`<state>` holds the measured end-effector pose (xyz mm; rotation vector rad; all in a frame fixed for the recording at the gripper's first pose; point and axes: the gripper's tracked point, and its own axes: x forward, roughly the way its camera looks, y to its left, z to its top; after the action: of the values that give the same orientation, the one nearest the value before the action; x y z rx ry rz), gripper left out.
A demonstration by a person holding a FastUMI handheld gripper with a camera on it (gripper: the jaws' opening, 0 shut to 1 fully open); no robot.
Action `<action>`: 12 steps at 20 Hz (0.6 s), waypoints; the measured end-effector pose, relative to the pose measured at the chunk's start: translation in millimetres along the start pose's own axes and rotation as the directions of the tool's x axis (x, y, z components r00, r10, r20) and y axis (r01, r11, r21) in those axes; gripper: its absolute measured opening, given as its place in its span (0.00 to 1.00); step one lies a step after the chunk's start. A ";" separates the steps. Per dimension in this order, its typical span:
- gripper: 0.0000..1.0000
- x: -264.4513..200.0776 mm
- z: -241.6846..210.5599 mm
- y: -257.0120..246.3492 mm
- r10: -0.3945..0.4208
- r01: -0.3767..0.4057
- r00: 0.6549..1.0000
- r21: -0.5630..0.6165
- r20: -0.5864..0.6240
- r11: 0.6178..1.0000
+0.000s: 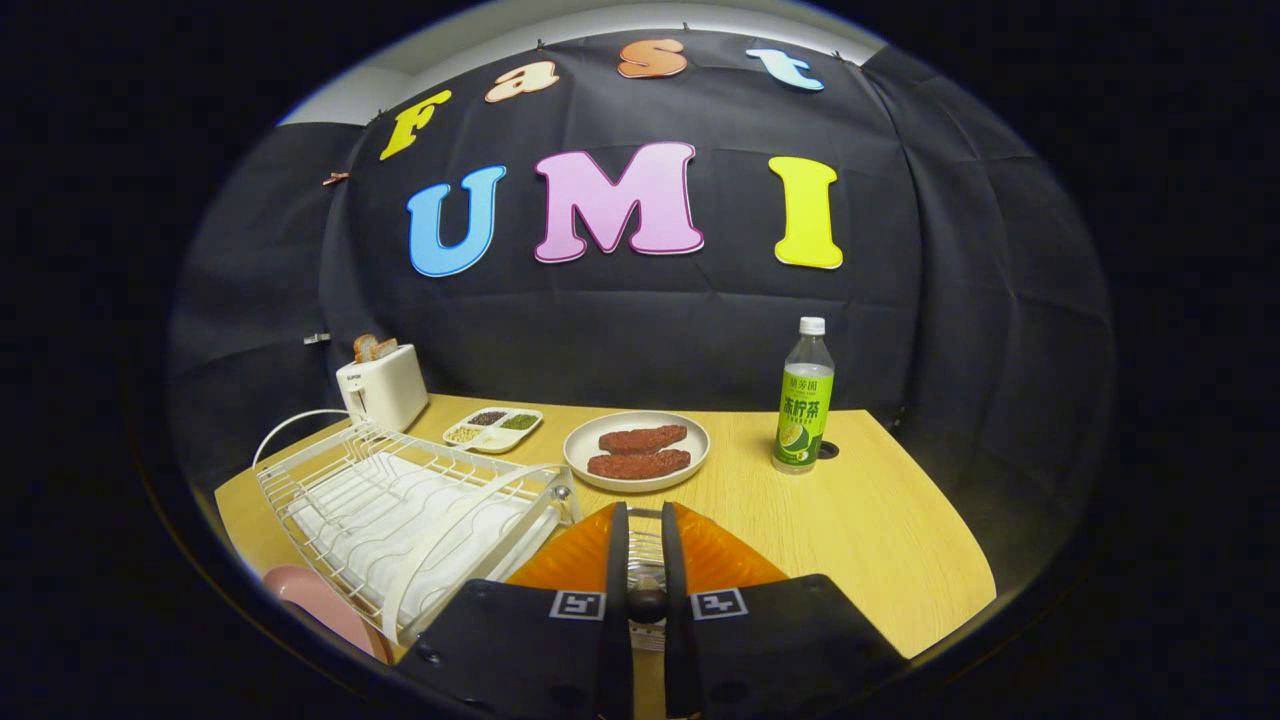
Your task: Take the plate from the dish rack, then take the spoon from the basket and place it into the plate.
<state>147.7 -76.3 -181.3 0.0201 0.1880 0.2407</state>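
Tool fingers pinch spoon above orange basket.

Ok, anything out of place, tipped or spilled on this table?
Nothing stands out. The bottle and toaster stand upright, the plate of meat lies flat, and nothing is spilled. The fingers of the hand-held gripper sit close together over the orange basket with a small dark thing between them; whether they grip it is unclear.
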 end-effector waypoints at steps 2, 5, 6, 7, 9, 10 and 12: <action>0.16 0.0 12.1 -0.3 0.000 0.000 1.000 0.005 0.008 1.000; 0.16 -7.5 29.9 -3.9 -0.012 0.012 1.000 0.005 0.006 1.000; 0.16 -13.4 37.2 -4.5 -0.014 0.014 1.000 0.013 0.003 1.000; 0.16 -20.3 44.3 -3.9 -0.014 0.014 1.000 0.021 -0.003 1.000; 0.16 -38.5 58.5 -2.1 -0.007 0.008 1.000 0.016 -0.021 1.000; 0.16 -48.8 67.5 -0.6 -0.010 0.010 1.000 0.005 -0.023 1.000; 0.16 -70.5 88.0 11.7 -0.004 0.004 1.000 -0.006 -0.021 1.000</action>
<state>94.2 -81.5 -81.4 0.0113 0.2081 0.2379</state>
